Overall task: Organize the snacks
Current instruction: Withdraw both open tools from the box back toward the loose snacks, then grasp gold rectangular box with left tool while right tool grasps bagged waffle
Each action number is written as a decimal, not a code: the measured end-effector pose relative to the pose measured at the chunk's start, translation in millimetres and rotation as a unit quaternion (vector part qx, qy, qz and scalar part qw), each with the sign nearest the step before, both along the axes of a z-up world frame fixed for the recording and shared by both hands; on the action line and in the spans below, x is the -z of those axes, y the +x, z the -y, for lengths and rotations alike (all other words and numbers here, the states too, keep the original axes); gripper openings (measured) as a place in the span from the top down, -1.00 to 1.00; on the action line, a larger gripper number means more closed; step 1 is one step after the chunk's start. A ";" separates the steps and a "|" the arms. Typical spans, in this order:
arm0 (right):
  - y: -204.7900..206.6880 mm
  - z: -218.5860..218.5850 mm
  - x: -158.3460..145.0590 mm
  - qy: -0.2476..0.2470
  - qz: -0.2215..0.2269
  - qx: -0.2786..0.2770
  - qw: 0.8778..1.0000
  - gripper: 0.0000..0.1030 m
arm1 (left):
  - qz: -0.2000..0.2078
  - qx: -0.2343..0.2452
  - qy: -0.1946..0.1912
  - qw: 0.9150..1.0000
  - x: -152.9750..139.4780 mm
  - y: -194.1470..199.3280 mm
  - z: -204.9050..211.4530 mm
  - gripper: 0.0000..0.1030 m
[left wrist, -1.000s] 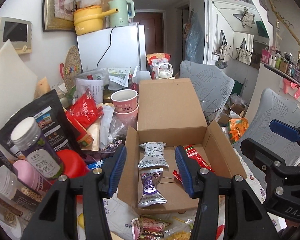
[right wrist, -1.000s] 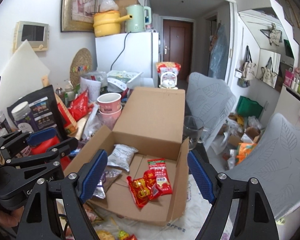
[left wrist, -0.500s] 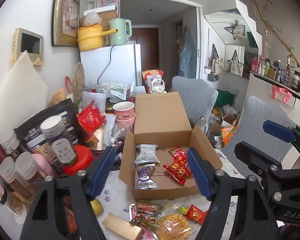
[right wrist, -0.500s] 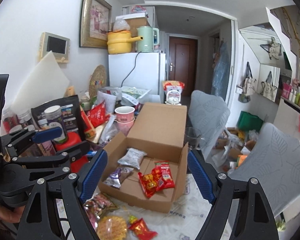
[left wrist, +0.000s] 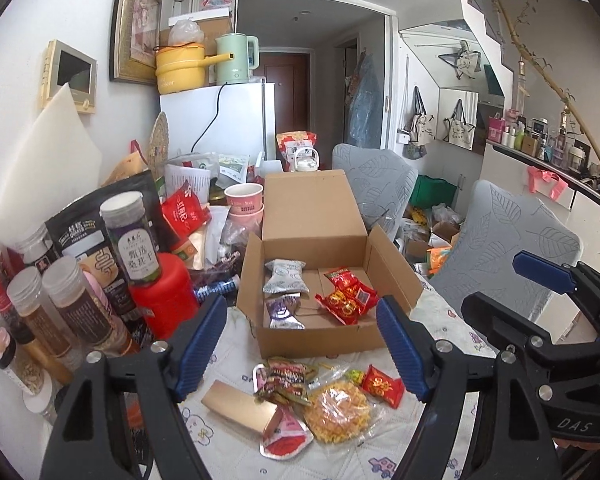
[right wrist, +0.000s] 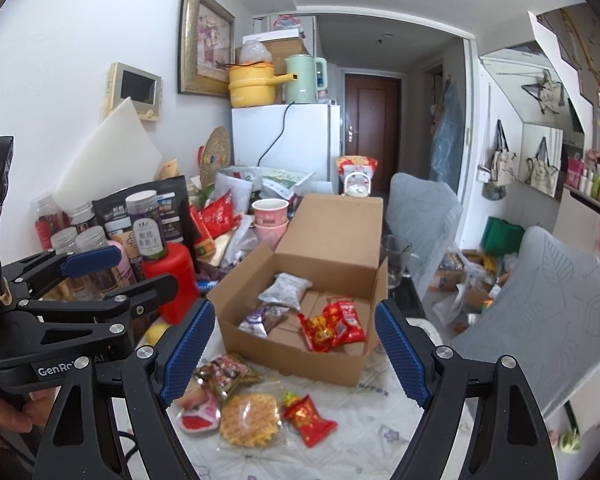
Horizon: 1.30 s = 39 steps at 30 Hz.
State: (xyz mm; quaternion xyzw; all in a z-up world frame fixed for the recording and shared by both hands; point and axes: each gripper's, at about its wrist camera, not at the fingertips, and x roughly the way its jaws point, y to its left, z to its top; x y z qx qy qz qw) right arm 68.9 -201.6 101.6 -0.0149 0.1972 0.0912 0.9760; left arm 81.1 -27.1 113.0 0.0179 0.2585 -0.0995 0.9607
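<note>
1. Cardboard box (left wrist: pixel 320 336) sits open on the bench; inside it a silver packet (left wrist: pixel 284 276), purple packet (left wrist: pixel 282 312), red packets (left wrist: pixel 346 296).
2. Loose snacks (waffle (left wrist: pixel 338 410), red candy (left wrist: pixel 382 380)) lie just in front of the box.
3. Left gripper (left wrist: pixel 300 348) spread wide, holding nothing.
4. Right gripper (right wrist: pixel 294 354) likewise wide, holding nothing.

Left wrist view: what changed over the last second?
Both tools pulled back from the cardboard box, so the loose snacks on the table in front of it now show, among them a waffle pack. The left tool opened wider and is empty; the right tool stayed open and empty. The packets in the box lie as before.
</note>
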 end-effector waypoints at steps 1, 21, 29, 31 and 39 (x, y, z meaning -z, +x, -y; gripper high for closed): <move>-2.1 -0.7 2.9 0.002 -0.002 -0.001 1.000 -0.61 | -0.004 0.001 -0.003 1.000 2.2 -2.9 -1.5 -0.50; -14.0 -11.6 76.2 0.023 -0.073 -0.026 0.997 -0.61 | -0.074 -0.023 -0.027 0.997 65.6 -29.9 -33.6 -0.50; -3.5 -9.1 109.1 0.035 -0.115 -0.028 0.992 -0.61 | -0.105 -0.027 -0.033 0.994 94.9 -26.7 -40.7 -0.50; 0.1 -7.8 118.8 0.038 -0.127 -0.027 0.991 -0.61 | -0.110 -0.033 -0.034 0.993 102.1 -25.2 -41.0 -0.50; 21.2 -9.5 150.5 0.032 -0.168 -0.029 0.985 -0.61 | -0.141 -0.039 -0.046 0.988 131.0 -16.6 -40.8 -0.50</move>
